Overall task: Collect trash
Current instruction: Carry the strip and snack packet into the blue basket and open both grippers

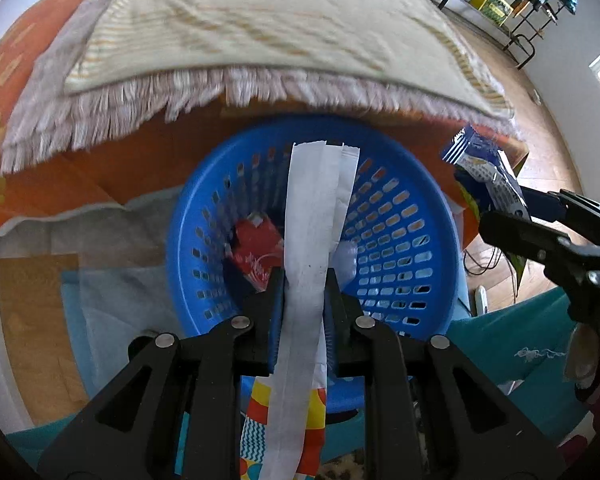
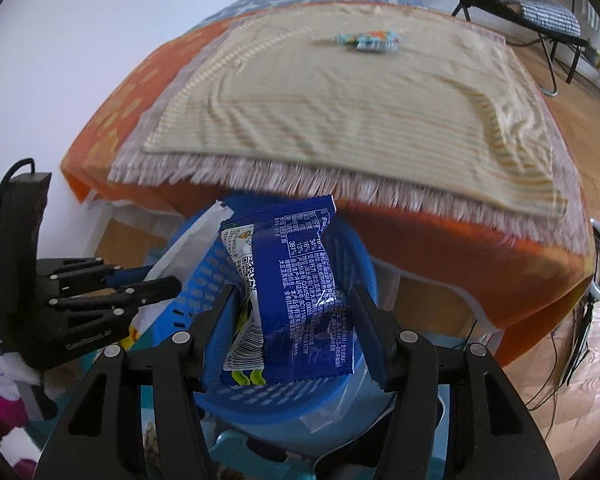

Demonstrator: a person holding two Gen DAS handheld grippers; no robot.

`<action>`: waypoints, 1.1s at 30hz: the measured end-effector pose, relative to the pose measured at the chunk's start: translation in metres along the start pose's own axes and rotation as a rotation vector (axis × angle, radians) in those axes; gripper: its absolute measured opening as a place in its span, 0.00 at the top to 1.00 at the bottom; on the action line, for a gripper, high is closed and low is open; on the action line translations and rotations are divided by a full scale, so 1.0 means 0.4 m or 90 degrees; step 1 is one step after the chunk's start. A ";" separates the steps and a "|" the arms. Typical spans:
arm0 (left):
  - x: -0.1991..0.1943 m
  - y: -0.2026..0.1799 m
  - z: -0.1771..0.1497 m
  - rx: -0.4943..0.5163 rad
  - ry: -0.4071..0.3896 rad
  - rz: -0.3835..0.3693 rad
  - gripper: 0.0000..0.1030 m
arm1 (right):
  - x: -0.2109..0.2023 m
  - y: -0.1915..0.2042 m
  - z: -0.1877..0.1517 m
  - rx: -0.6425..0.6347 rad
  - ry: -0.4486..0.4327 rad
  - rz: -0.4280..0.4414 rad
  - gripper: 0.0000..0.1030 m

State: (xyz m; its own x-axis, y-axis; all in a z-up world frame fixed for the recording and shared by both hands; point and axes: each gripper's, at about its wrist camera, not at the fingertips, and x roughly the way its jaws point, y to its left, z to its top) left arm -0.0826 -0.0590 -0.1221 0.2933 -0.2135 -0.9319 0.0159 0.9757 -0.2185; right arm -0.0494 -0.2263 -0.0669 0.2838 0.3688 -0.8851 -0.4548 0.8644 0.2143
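My left gripper (image 1: pixel 302 276) is shut on a white wrapper (image 1: pixel 312 224) with a colourful printed end, held over the blue perforated basket (image 1: pixel 404 216). A red wrapper (image 1: pixel 256 252) lies in the basket. My right gripper (image 2: pixel 296 296) is shut on a blue snack wrapper (image 2: pixel 300 288), held above the basket (image 2: pixel 284 400). The right gripper also shows in the left wrist view (image 1: pixel 512 204) at the right of the basket, with the blue wrapper (image 1: pixel 480 160). The left gripper shows in the right wrist view (image 2: pixel 148 280). Another wrapper (image 2: pixel 366 40) lies on the far part of the bed.
A bed with an orange sheet (image 2: pixel 440 256) and a beige fringed blanket (image 2: pixel 340 112) stands just behind the basket. A folding chair (image 2: pixel 540 12) and wood floor (image 2: pixel 580 120) are at the right. Cables (image 2: pixel 580 340) hang at the bed's right corner.
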 end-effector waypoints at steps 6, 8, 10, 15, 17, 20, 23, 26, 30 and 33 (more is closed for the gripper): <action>0.024 0.003 -0.009 -0.002 0.016 0.011 0.84 | 0.038 0.010 -0.022 0.000 0.022 0.003 0.46; 0.027 0.003 -0.010 -0.002 0.017 0.014 0.84 | 0.047 0.012 -0.025 -0.001 0.029 0.002 0.46; 0.030 0.002 -0.009 -0.004 0.019 0.017 0.84 | 0.054 0.012 -0.028 -0.002 0.034 0.001 0.46; 0.033 0.004 -0.005 -0.005 0.016 0.020 0.84 | 0.069 0.013 -0.029 0.003 0.042 0.000 0.46; 0.032 0.003 -0.004 -0.005 0.016 0.023 0.84 | 0.071 0.012 -0.030 0.005 0.043 0.001 0.46; 0.030 -0.001 -0.002 -0.006 0.015 0.025 0.80 | 0.074 0.010 -0.030 0.007 0.044 -0.001 0.46; 0.028 0.001 0.000 -0.008 0.013 0.031 0.73 | 0.076 0.007 -0.029 0.012 0.047 -0.002 0.46; 0.026 0.003 0.001 -0.008 0.011 0.031 0.64 | 0.075 0.003 -0.029 0.017 0.049 -0.005 0.45; 0.019 0.003 0.004 -0.005 0.003 0.033 0.53 | 0.078 0.000 -0.028 0.023 0.054 -0.011 0.44; 0.014 -0.001 0.008 -0.004 0.001 0.031 0.53 | 0.079 -0.001 -0.030 0.027 0.057 -0.013 0.43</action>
State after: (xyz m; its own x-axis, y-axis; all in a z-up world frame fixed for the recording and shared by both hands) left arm -0.0781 -0.0603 -0.1263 0.2926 -0.1651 -0.9419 -0.0044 0.9847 -0.1740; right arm -0.0504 -0.2192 -0.1001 0.2157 0.3204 -0.9224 -0.4128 0.8860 0.2112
